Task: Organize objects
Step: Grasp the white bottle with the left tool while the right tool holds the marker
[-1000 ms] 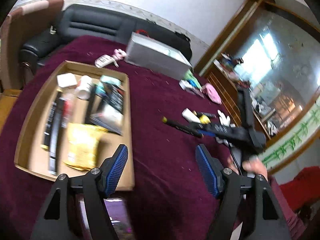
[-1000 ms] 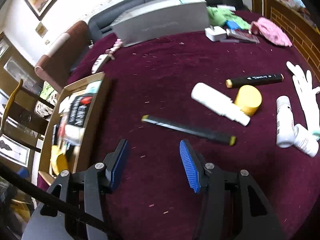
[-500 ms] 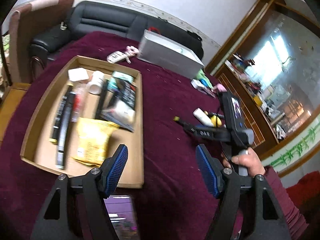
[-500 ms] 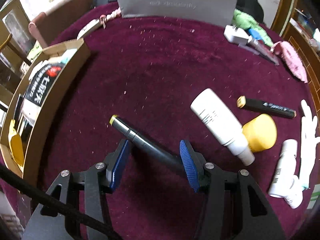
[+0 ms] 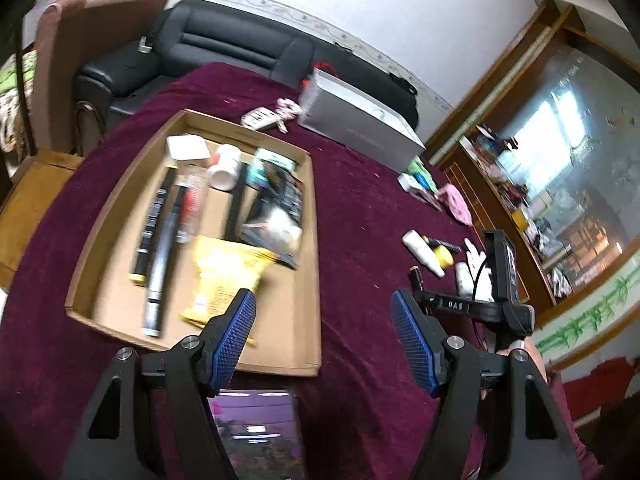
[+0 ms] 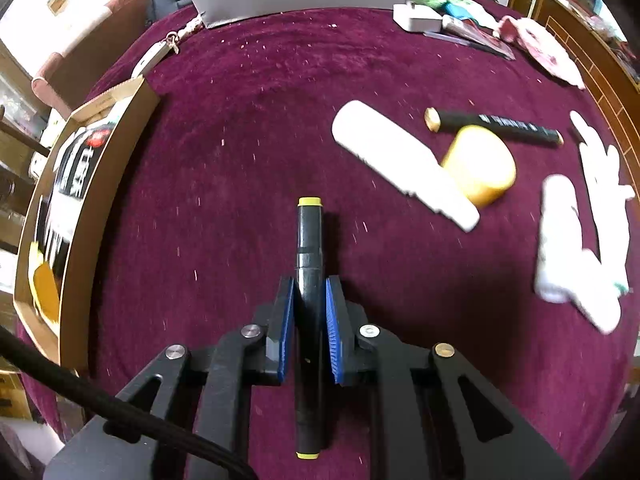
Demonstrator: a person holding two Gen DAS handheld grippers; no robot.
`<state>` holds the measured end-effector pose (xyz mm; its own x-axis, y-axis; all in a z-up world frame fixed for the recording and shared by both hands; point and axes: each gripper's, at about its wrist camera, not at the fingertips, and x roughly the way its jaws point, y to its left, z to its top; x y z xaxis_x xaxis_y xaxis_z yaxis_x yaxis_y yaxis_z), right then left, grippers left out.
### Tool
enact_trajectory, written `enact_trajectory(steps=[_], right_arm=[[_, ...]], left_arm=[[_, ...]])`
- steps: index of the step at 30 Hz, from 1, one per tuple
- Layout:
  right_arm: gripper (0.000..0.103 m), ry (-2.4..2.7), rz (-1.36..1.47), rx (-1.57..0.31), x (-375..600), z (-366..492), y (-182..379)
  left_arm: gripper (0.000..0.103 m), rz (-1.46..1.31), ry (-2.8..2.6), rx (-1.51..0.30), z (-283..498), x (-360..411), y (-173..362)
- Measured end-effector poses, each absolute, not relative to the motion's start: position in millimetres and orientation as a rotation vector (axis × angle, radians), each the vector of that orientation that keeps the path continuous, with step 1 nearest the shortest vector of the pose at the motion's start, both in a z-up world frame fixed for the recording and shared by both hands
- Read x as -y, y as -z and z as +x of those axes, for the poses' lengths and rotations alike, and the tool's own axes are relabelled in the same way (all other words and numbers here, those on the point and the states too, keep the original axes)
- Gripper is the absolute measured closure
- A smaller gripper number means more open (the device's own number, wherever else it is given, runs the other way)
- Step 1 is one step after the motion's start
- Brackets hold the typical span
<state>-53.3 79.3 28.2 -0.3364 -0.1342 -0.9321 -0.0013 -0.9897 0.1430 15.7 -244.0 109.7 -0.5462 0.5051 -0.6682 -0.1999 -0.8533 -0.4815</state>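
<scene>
My right gripper [image 6: 309, 292] is shut on a long black marker with yellow ends [image 6: 309, 240], held along the fingers just above the maroon cloth. In the left wrist view the right gripper [image 5: 460, 304] shows at the right with the marker tip [image 5: 414, 270]. My left gripper [image 5: 322, 320] is open and empty, over the near edge of a cardboard tray [image 5: 280, 320] that holds markers, a yellow packet [image 5: 228, 276], a white bottle and packets. On the cloth lie a white bottle [image 6: 400, 160], a yellow cap [image 6: 480, 168], a second black marker [image 6: 496, 124] and a white glove [image 6: 600, 184].
A grey box [image 5: 360, 128] stands at the far side of the table, with a key fob [image 5: 264, 118] beside it. Small items and a pink cloth [image 5: 456, 204] lie at the far right. A phone [image 5: 256, 432] lies under my left gripper. A black sofa [image 5: 224, 48] is behind.
My right gripper has closed on the black marker, which now lies lengthwise between its fingers. My left gripper has drifted nearer the tray and stays open.
</scene>
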Motion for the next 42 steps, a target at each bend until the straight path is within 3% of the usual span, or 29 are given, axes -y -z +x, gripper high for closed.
enact_trajectory(steps=[10,18,26,33,38,42], right_arm=[[0.091,2.571,1.740,0.275,-128.7,19.4,-27.2],[0.090,2.556,1.650,0.419,-158.0,40.1,-22.3],[0.090,2.512,1.568,0.511,-170.0,46.0,-19.9],[0.090,2.471,1.529,0.564,-176.0,48.9,-19.4],[0.090,2.461,1.516,0.588,-178.0,50.4,-19.9],[0.090,2.460,1.511,0.599,-181.8,55.2,-20.1]], left_arm=[[0.039,-1.236,-2.266,0.327,-12.9,116.5,-102.4],[0.039,-1.367,-2.372,0.358,-80.5,24.0,-65.1],[0.039,-1.461,-2.519,0.338,-118.4,-22.9,-35.9],[0.039,-1.418,-2.620,0.156,-124.5,-54.6,-34.6],[0.031,-1.377,-2.667,0.064,-128.8,-66.6,-34.8],[0.030,-1.402,-2.627,-0.007,-133.1,-80.5,-31.2]])
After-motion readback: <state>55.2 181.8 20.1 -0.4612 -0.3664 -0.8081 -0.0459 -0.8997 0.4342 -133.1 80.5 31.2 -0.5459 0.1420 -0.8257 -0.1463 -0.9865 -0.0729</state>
